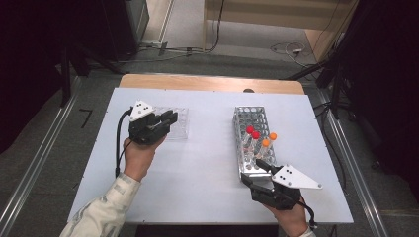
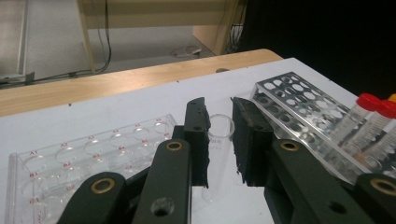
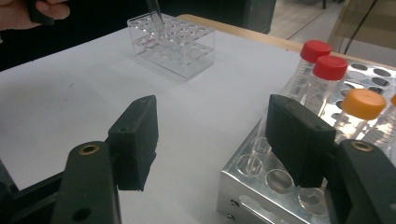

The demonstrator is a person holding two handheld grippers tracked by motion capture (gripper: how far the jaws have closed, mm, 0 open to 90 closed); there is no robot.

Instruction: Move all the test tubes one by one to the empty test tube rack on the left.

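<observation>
Hand-held gripper on the left (image 2: 219, 140) pinches an uncapped clear tube (image 2: 215, 140) upright between its jaws, just above the clear plastic rack (image 2: 70, 163), probably to slot it in; red well labels such as A1 and B1 show. Right hand-held gripper (image 3: 210, 140) hangs wide open and empty beside the metal rack (image 3: 243, 186) of capped tubes (image 3: 322, 79) on the counter (image 3: 70, 93).

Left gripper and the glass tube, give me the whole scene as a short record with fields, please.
left gripper: shut on clear tube, held upright above the table
right gripper: open, nothing between the jaws, at the near end of the metal rack
metal rack: holds two red-capped tubes and two orange-capped tubes
clear plastic rack: on the white table, beside the left gripper
</observation>
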